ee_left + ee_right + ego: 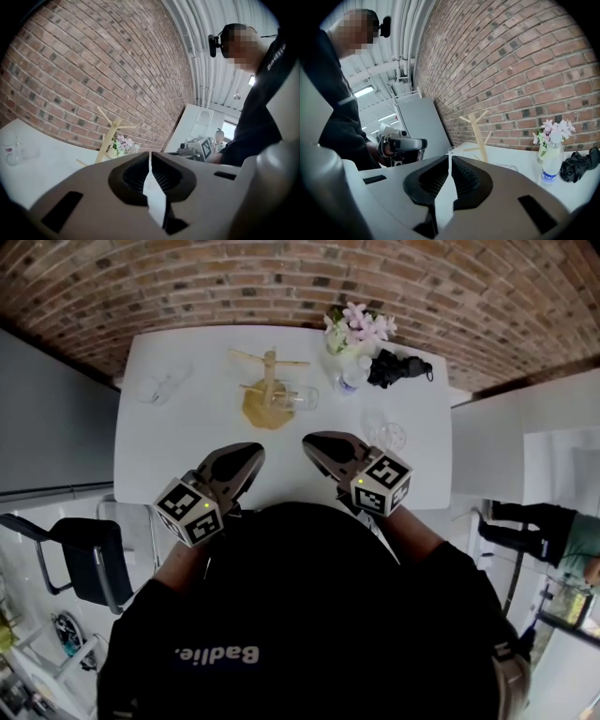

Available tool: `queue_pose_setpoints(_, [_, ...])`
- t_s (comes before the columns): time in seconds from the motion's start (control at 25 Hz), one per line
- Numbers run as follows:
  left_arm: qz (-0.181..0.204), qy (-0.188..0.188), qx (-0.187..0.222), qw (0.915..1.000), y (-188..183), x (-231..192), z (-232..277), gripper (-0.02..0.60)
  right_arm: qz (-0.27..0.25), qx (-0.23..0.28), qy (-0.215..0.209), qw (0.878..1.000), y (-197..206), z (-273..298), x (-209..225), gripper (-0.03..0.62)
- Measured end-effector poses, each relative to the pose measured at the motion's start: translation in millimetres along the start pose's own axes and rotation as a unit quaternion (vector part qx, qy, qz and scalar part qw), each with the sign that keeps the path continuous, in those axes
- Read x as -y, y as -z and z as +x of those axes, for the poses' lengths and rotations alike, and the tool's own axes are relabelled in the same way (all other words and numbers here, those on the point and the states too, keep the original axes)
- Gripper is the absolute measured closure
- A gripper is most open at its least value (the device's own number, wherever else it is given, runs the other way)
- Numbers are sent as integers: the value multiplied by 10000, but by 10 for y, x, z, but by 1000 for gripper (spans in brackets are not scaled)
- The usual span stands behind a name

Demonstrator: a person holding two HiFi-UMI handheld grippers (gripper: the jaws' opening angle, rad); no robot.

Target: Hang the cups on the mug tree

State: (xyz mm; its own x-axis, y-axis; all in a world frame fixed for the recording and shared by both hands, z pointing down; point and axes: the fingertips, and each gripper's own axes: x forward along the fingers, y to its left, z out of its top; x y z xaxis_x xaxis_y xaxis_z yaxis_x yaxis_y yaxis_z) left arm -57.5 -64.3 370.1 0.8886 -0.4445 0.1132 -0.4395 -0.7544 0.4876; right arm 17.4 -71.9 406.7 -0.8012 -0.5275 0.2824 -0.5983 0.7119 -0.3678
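A wooden mug tree (270,381) stands at the back middle of the white table (187,451); it also shows in the left gripper view (108,137) and the right gripper view (477,133). One clear glass cup (302,397) lies beside its base, another (386,434) sits to the right, and a third (164,385) is at the far left (16,152). My left gripper (246,457) and right gripper (314,442) hover over the table's near edge, tips pointing toward each other. Both are shut with nothing between the jaws (150,157) (450,157).
A vase of pink flowers (358,332), a small plastic bottle (352,378) and a black folded umbrella (398,367) sit at the back right. A brick wall runs behind the table. A black chair (89,559) stands at the left.
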Motion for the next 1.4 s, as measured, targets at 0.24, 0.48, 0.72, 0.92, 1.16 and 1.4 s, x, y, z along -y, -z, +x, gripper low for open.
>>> queue_pose_setpoints(0.24, [161,-47,16,9999,-63,78,-9,580,-152,282,-294,9991,-217,2,-225,564])
queue_pose_setpoints(0.48, [273,-2,59,9996,-114,124,-4,580,-279,366,-577,9973,-328,-19,-411,565])
queue_pose_setpoints(0.72, [273,52,92,9996,-130,139,24,580,-239,370,-584,9973,-352,-42,-424,565])
queue_pose_setpoints(0.92, [290,98,130,9994,-150,159,44,580,-294,402,-615,9969,-386,-54,-434,565])
queue_pose_setpoints(1.16, [322,130,160,9993,-174,189,49,580,-320,398,-608,9968,-417,-77,-446,565])
queue_pose_setpoints(1.4, [335,169,231,9990,-205,222,42,580,-308,407,-622,9968,-435,-86,-471,565])
